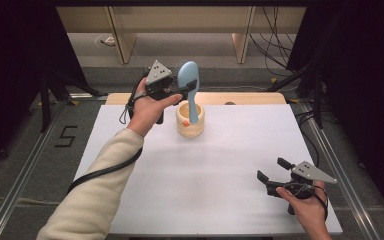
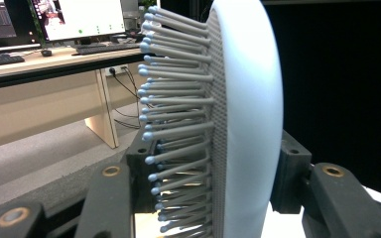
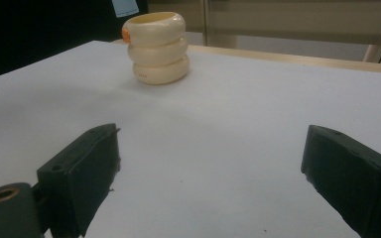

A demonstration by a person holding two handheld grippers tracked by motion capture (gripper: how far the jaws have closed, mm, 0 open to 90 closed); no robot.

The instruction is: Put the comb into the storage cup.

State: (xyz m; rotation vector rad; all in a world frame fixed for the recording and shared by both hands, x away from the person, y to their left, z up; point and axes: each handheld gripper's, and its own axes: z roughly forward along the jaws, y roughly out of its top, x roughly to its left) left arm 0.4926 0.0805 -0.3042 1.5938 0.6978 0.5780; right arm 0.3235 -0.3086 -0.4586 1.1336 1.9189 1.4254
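Blue hairbrush [image 1: 188,80] is clamped at its head by the left tool [image 1: 189,86], handle dipping into the cream ringed cup [image 1: 190,120] on the white table [image 1: 205,190]; right tool [image 1: 271,170] gapes unloaded near the table's front corner.

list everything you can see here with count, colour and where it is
hairbrush: 1, light blue, held upright over the holder, handle tip at its mouth
ringed holder: 1, cream, far middle of the table
table: 1, white top with a wooden far edge
desk with monitor and keyboard: 1, beyond the table in the left gripper view
left hand-held gripper: 1, black, shut on the hairbrush
right hand-held gripper: 1, black, open, near right corner
hands: 2, one on each gripper
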